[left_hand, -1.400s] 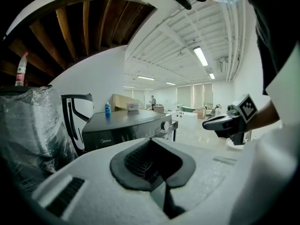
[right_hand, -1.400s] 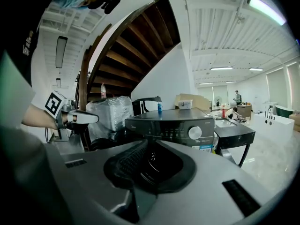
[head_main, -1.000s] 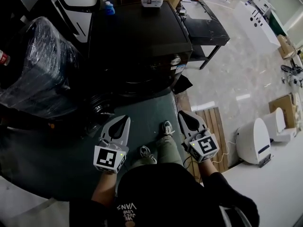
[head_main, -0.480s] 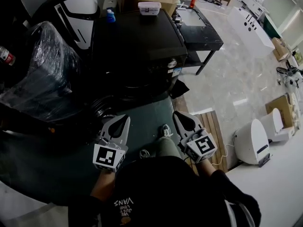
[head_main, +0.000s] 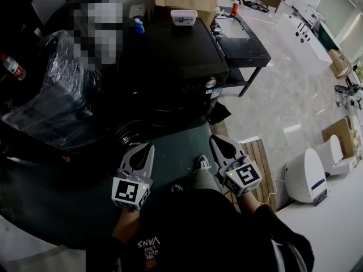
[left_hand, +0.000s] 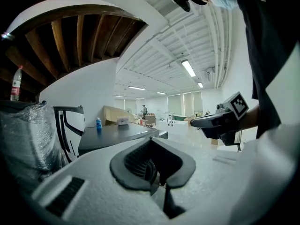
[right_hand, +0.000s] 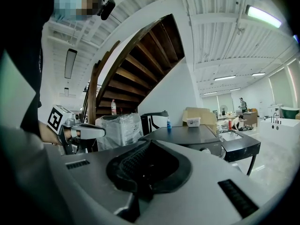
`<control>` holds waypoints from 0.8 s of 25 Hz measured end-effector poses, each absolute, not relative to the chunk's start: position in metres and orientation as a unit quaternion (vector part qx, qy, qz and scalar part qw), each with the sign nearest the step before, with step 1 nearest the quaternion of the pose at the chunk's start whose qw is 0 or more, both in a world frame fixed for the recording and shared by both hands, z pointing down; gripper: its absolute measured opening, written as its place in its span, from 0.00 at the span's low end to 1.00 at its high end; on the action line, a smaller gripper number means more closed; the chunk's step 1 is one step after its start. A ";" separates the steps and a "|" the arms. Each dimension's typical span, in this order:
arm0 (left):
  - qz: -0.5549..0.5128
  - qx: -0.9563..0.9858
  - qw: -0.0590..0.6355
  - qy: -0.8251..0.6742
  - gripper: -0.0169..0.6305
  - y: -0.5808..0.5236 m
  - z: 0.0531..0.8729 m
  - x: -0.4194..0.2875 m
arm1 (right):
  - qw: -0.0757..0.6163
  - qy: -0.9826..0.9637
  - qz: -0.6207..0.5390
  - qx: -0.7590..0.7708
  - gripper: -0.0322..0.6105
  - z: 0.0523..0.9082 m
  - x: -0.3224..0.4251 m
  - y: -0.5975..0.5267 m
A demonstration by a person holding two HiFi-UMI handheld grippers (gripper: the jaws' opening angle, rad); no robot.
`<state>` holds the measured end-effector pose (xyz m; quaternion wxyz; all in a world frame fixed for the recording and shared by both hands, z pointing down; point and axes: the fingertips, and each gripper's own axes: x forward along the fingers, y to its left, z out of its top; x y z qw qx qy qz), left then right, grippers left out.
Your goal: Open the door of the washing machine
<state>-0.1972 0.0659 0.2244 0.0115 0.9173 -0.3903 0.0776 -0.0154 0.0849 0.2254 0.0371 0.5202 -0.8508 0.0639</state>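
Black box-shaped washing machine (head_main: 170, 55) upright ahead, front facing 2 tongs. L gripper (head_main: 148, 148), R gripper (head_main: 216, 140): jaws pressed together, empty.

Table (head_main: 249, 47) right of washing machine (head_main: 170, 61)

Black shirt (head_main: 198, 225), olive trousers (head_main: 202, 181), grey sneakers (head_main: 202, 162)

Tiled floor (head_main: 283, 95), right of frame: wooden slats (head_main: 258, 157) lower right, black table (head_main: 244, 38) upper right. Dark mat (head_main: 181, 146), lower centre; washing machine (head_main: 170, 55) at its upper edge, carrying blue bottle (head_main: 139, 27) and white box (head_main: 184, 17).
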 end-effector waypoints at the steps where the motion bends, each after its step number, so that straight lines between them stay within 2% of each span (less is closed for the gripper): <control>1: 0.078 0.917 0.011 -0.391 0.05 0.066 0.225 -0.197 | 0.038 -0.852 0.062 0.518 0.06 0.225 -0.017 0.083; 20: 0.077 0.917 0.018 -0.391 0.05 0.059 0.232 -0.203 | 0.023 -0.857 0.075 0.510 0.06 0.234 -0.033 0.066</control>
